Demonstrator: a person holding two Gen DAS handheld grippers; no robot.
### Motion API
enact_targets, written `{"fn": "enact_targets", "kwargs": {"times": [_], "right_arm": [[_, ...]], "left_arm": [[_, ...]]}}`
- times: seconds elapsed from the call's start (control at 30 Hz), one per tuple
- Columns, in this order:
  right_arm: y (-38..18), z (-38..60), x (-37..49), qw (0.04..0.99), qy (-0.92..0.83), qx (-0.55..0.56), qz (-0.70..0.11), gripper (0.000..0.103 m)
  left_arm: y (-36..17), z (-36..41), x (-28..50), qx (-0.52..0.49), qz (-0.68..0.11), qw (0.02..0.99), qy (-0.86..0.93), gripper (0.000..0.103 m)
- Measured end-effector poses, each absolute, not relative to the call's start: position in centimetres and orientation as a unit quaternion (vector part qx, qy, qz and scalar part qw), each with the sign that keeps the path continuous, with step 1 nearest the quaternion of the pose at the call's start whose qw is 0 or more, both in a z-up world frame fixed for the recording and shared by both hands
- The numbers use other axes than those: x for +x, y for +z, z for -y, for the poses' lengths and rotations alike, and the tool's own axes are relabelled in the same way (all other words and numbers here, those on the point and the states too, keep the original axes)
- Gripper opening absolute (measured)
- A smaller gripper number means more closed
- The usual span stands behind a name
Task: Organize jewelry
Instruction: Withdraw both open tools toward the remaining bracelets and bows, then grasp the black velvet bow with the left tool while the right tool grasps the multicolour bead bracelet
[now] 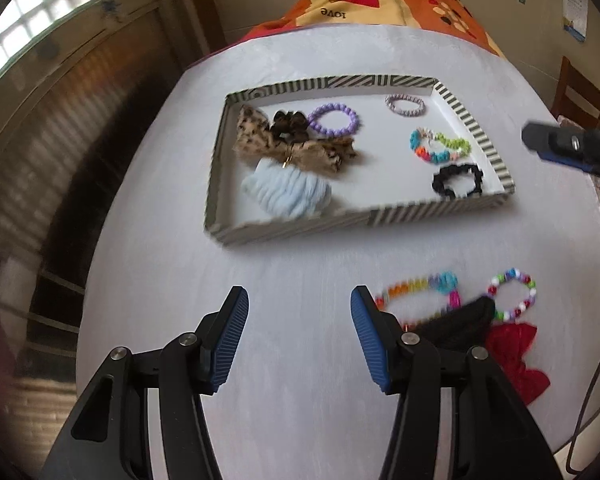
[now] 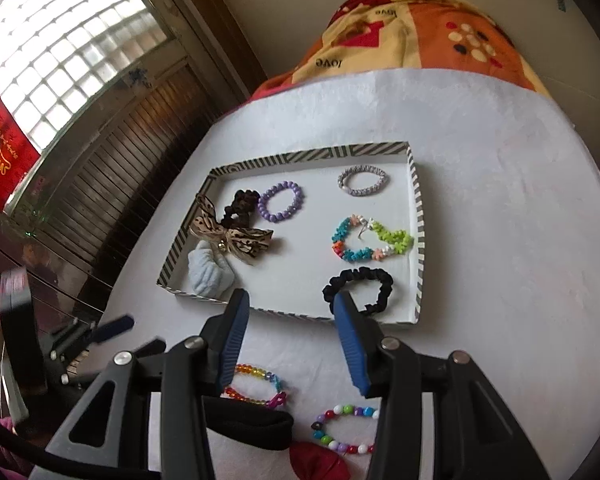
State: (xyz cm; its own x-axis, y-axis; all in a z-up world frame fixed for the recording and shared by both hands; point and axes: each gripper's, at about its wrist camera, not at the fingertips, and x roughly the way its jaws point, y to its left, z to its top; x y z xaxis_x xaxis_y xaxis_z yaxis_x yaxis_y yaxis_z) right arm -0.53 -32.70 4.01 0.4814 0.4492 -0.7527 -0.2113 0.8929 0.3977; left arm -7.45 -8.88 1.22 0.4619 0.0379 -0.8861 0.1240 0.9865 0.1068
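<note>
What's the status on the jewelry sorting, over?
Left hand-held gripper open, empty; right hand-held gripper open, empty. Striped tray holds seven pieces. Rainbow bracelet, bead bracelet, black band, red bow wait outside. Path clear.

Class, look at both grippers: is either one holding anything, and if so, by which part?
Nothing is held. The left gripper and the right gripper are both open, with only the table and the tray showing between their fingers.

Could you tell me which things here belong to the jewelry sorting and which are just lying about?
Part of the job:
striped tray
black scrunchie in the tray
flower bracelet in the tray
rainbow bracelet on the table
bead bracelet on the table
red bow on the table

Just lying about:
patterned blanket
wooden chair
</note>
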Motion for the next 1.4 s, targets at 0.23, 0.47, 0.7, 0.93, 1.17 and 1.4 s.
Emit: {"fn": "enact_targets", "kwargs": {"times": [0.23, 0.47, 0.7, 0.93, 1.17, 1.4], "right_arm": [[4.6, 32.4, -2.5, 0.856, 0.188, 0.134, -0.463, 0.048], [5.8, 32.4, -3.9, 0.865, 0.182, 0.127, -0.449, 0.049], [6.4, 33.3, -5.5, 0.869, 0.169, 0.107, -0.452, 0.054], [4.5, 35.2, -7.7, 0.866, 0.150, 0.088, -0.469, 0.056], [0.0, 37.1, -9.1, 0.848, 0.122, 0.078, -0.510, 0.056], [-3.8, 37.5, -9.0, 0.832, 0.114, 0.080, -0.537, 0.056]], "left_arm": [[2.3, 8.8, -11.0, 0.063, -0.521, 0.849, -0.061, 0.046], [3.1, 8.9, -12.5, 0.061, -0.521, 0.847, -0.090, 0.044], [3.4, 9.2, -13.2, 0.063, -0.526, 0.838, -0.128, 0.044], [3.1, 8.7, -11.8, 0.048, -0.530, 0.836, -0.130, 0.044], [2.1, 9.3, -10.0, 0.083, -0.512, 0.834, -0.190, 0.044], [0.0, 10.9, -8.9, 0.082, -0.527, 0.805, -0.258, 0.044]]}}
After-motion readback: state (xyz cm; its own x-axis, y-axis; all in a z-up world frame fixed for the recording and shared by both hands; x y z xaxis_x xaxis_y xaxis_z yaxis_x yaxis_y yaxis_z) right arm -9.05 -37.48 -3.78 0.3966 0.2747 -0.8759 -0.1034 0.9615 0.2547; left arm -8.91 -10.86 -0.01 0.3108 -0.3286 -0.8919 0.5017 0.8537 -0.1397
